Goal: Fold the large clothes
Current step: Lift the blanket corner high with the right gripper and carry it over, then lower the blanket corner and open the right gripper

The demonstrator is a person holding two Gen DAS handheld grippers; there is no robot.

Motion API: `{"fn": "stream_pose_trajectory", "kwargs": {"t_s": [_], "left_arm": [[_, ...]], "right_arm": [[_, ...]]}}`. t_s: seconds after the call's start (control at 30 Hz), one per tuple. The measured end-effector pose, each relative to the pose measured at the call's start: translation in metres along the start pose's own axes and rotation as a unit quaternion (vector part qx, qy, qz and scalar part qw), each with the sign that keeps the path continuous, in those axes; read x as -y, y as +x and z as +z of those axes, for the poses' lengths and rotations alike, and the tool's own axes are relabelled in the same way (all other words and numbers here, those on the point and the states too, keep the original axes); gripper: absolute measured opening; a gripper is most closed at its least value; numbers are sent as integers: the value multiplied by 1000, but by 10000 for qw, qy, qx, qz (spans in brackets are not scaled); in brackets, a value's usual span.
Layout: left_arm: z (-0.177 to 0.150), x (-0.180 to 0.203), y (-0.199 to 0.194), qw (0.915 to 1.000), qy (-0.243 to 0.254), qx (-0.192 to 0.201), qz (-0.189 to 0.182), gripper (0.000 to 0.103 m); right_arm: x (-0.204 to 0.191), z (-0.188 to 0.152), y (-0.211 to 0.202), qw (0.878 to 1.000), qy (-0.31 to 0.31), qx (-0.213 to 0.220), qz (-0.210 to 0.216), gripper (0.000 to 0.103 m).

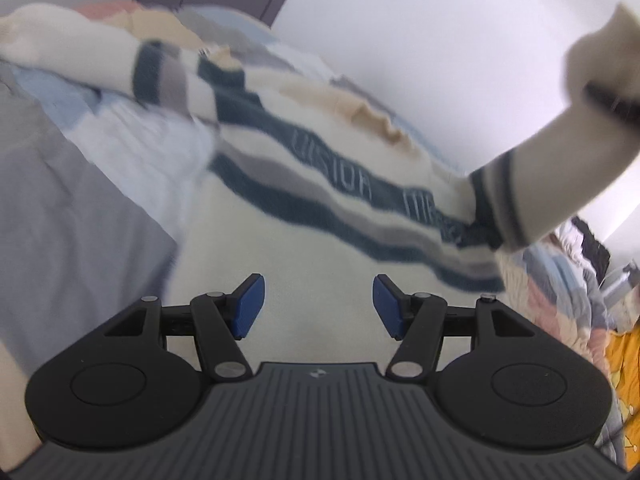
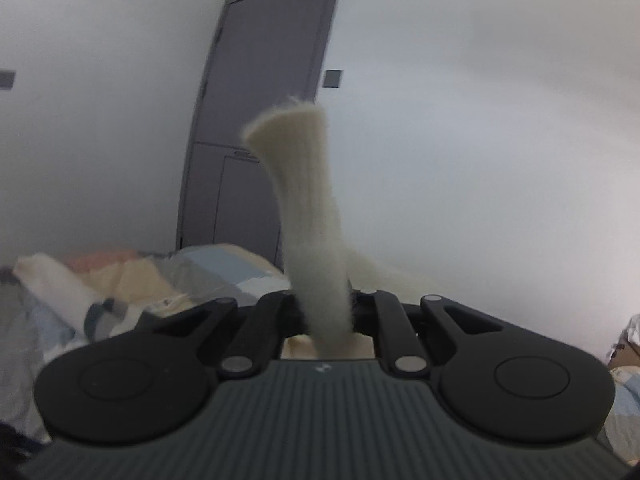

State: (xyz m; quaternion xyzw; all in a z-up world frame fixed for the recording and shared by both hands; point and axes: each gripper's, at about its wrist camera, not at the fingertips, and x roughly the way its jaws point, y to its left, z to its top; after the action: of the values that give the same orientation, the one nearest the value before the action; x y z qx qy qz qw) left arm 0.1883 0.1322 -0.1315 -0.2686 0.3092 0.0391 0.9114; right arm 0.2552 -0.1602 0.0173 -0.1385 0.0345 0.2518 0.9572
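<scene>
Right gripper (image 2: 329,312) is clamped narrow on the cream cuff of one sleeve (image 2: 308,216), which stands up out of its jaws toward the grey door (image 2: 260,120); in the left wrist view that same sleeve (image 1: 532,168) stretches up and away from the sweater (image 1: 304,184), a cream knit with dark and grey stripes lying on the bed (image 1: 80,184) in front of the door. Left gripper (image 1: 318,306) hangs with its blue pads (image 1: 250,306) wide apart and nothing between them, just above the sweater's plain lower body. As I judge it, the risk is that a pull on the lifted sleeve drags the whole unpinned body across the bed and bunches it, since nothing holds it down; the fuzzy cuff could also slip from so small a bite. Count: one sweater, two sleeves visible, two grippers, one door, one patchwork quilt (image 1: 132,136) beneath.
</scene>
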Motion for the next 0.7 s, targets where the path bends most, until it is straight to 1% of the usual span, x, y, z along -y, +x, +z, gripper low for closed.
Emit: {"fn": "stream_pose_trajectory", "kwargs": {"t_s": [0.07, 0.1, 0.17, 0.2, 0.27, 0.37, 0.43, 0.5, 0.53, 0.57, 0.6, 0.63, 0.67, 0.7], "left_arm": [[9, -11, -11, 9998, -47, 192, 99, 66], [15, -19, -16, 9995, -149, 257, 130, 66], [23, -35, -21, 9981, -510, 341, 61, 66], [27, -44, -23, 9969, -699, 351, -8, 66], [29, -54, -23, 9951, -926, 327, -70, 66], [29, -57, -19, 9949, -974, 247, -92, 66], [28, -55, -21, 9956, -894, 243, -154, 66], [28, -50, -23, 9962, -806, 277, -203, 66], [28, -48, -24, 9963, -766, 301, -237, 66], [27, -45, -24, 9965, -725, 321, -271, 66], [27, -43, -24, 9967, -680, 339, -289, 66], [27, -41, -25, 9969, -634, 360, -296, 66], [27, -39, -27, 9971, -589, 384, -304, 66], [26, -36, -28, 9972, -549, 401, -311, 66]], "right_arm": [[-34, -19, -7, 9992, -38, -153, 364, 11], [-52, -29, -9, 9984, -73, -249, 505, 11], [-80, -51, -8, 9946, -200, -587, 827, 11], [-95, -62, -8, 9927, -265, -724, 926, 11], [-120, -84, -6, 9887, -251, -1027, 1062, 13], [-139, -115, 4, 9781, -75, -1651, 1264, 13], [-146, -125, 9, 9722, 33, -1923, 1336, 15], [-148, -128, 11, 9637, 120, -2214, 1488, 27], [-147, -126, 10, 9607, 161, -2285, 1567, 29], [-145, -124, 7, 9588, 199, -2311, 1639, 36], [-144, -122, 2, 9585, 243, -2292, 1678, 46], [-148, -120, -3, 9589, 297, -2257, 1692, 52], [-145, -117, -9, 9591, 343, -2228, 1712, 61], [-143, -116, -15, 9588, 372, -2214, 1741, 63]]}}
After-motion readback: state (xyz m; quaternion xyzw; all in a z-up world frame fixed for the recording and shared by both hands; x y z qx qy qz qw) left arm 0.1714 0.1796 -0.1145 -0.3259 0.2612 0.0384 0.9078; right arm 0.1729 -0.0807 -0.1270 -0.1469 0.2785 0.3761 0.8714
